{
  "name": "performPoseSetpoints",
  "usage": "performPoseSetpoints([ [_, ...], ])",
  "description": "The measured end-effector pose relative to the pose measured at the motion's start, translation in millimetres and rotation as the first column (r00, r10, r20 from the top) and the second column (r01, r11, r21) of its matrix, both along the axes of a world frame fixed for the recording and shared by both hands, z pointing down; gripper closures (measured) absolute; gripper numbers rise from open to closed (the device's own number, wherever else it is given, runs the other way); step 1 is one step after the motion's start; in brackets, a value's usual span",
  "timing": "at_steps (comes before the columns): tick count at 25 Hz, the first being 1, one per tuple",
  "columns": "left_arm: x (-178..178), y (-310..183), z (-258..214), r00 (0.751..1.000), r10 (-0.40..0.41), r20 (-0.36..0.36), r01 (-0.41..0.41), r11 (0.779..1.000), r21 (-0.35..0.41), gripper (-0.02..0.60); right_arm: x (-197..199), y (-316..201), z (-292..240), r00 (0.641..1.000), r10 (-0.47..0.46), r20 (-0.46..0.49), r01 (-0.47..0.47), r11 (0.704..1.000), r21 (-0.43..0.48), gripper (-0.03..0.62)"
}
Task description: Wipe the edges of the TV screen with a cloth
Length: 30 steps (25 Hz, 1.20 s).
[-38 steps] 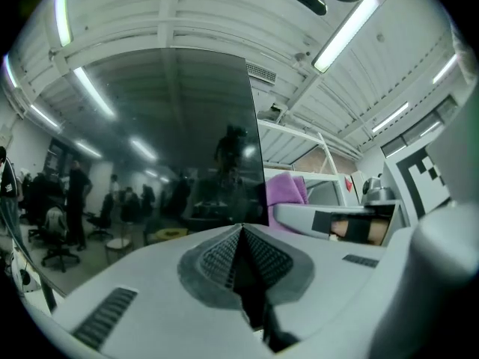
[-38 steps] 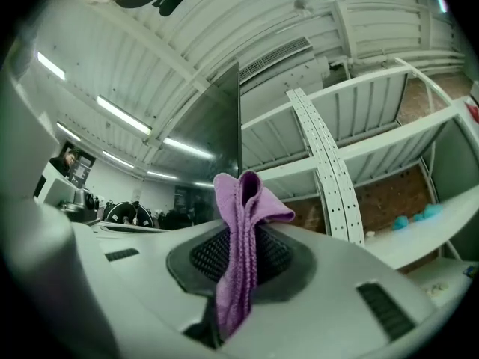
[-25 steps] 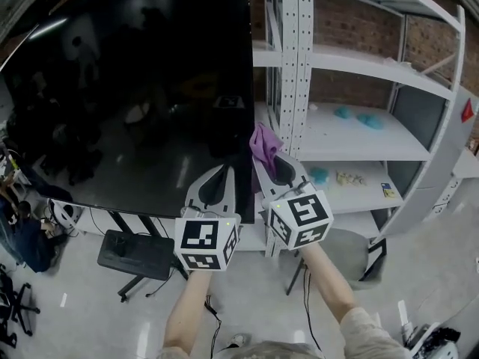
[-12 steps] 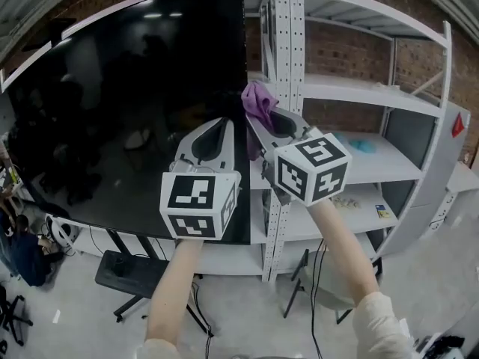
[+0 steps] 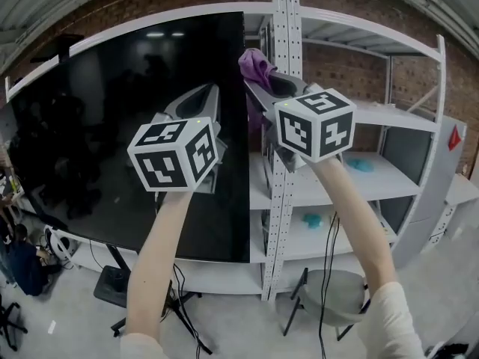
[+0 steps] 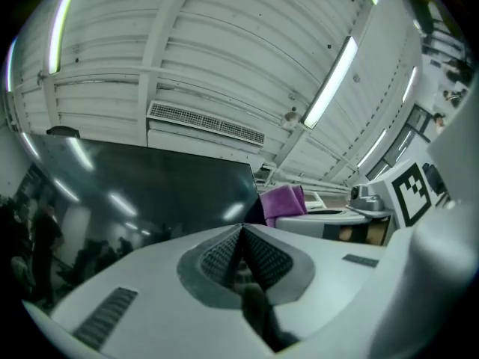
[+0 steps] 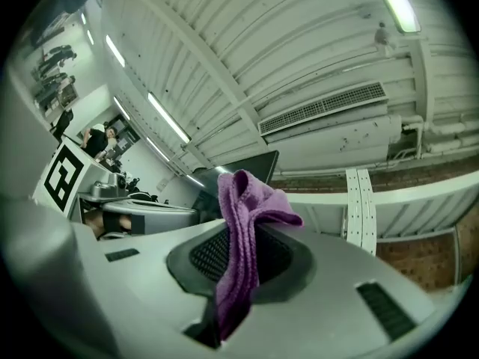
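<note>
The cloth [image 5: 256,64] was clamped in the right gripper [image 5: 259,87] and held at the TV [image 5: 105,126] top-right edge, seemingly for wiping. The left gripper [image 5: 212,90] was closed, empty.

This looks like a warehouse-style workshop. Bare red brick wall [image 5: 344,73] at 1 o'clock, white perforated steel shelving rack [image 5: 275,223] at 3 o'clock. Overhead are a ribbed white metal ceiling [image 6: 224,43] and long strip lights [image 6: 329,81].
</note>
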State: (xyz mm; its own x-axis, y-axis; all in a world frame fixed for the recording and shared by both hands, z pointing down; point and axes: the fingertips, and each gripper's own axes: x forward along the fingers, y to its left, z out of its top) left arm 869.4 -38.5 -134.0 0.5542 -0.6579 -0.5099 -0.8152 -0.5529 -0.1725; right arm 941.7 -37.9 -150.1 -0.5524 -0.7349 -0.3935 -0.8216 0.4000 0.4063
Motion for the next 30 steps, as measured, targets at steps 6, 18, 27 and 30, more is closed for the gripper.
performPoseSetpoints([
  [6,-7,4,-52,0.997,-0.055,0.048,0.052,0.997,0.062,0.566,-7,9,-71,0.983,0.100,-0.157,-0.086,0.992,0.092,0.540],
  [18,-25,-11,-84,0.981,-0.190,0.047,0.184,0.977,0.104,0.566,-17,9,-113,0.620,0.455,-0.639,-0.288,0.890,0.354,0.540],
  [27,-81,-12,-84,0.993,-0.112,0.042,0.104,0.983,0.149,0.566,-53,0,-120,0.150,0.556,-0.817,-0.437,0.779,0.450,0.540],
  [30,-108,-15,-83,0.994,-0.070,0.079,0.057,0.985,0.162,0.566,-74,-7,-119,0.118,0.558,-0.822,-0.488,0.753,0.441,0.540],
])
